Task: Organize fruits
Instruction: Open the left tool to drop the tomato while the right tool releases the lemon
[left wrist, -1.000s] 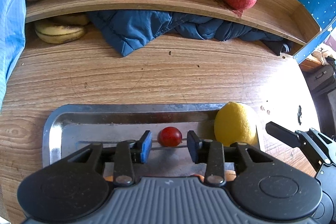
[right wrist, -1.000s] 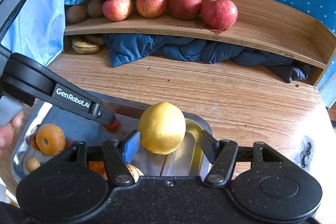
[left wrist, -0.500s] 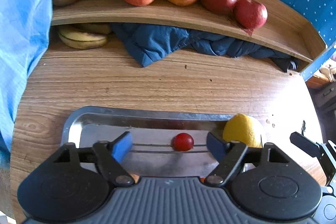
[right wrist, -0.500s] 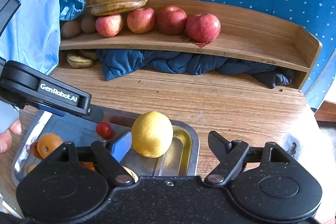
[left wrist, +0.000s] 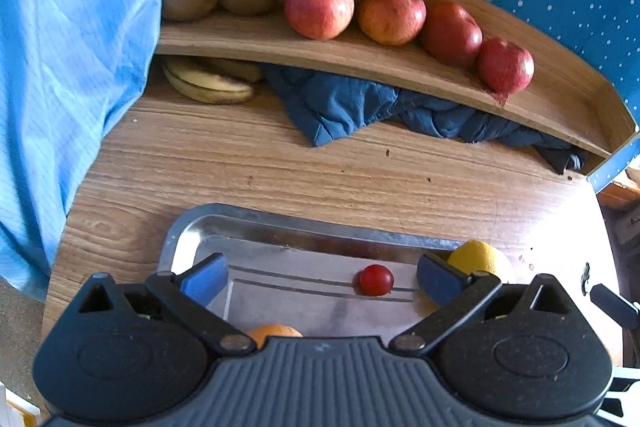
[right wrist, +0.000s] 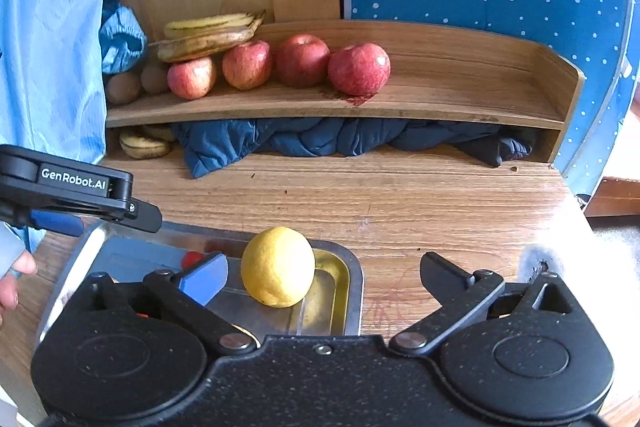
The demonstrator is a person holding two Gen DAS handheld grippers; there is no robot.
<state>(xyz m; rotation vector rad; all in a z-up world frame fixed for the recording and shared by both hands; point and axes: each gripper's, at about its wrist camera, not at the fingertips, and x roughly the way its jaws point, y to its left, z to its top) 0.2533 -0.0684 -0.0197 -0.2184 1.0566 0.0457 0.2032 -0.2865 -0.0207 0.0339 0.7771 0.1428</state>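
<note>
Now | left hand-held gripper (left wrist: 320,277) spread wide, empty | small red round fruit (left wrist: 375,279) at tray's (left wrist: 280,227) 1 o'clock | yellow lemon (right wrist: 278,266) at 3 o'clock, unshelved | right hand-held gripper (right wrist: 322,277) spread wide, empty | red apples (right wrist: 358,68) shelved at 12 o'clock.

Left gripper (left wrist: 320,277): black ribbed housing behind the fingers, two round black side discs, angled black linkage arms with silver rivets, blue pads on the fingers (left wrist: 204,277). Right gripper (right wrist: 324,277): same build, speckled black housing, small silver screw centred behind the fingers, one blue pad visible. White "GenRobot.AI" lettering on the left gripper's side, seen from the right wrist view. Light blue sleeve (left wrist: 60,67) with elastic cuff.
</note>
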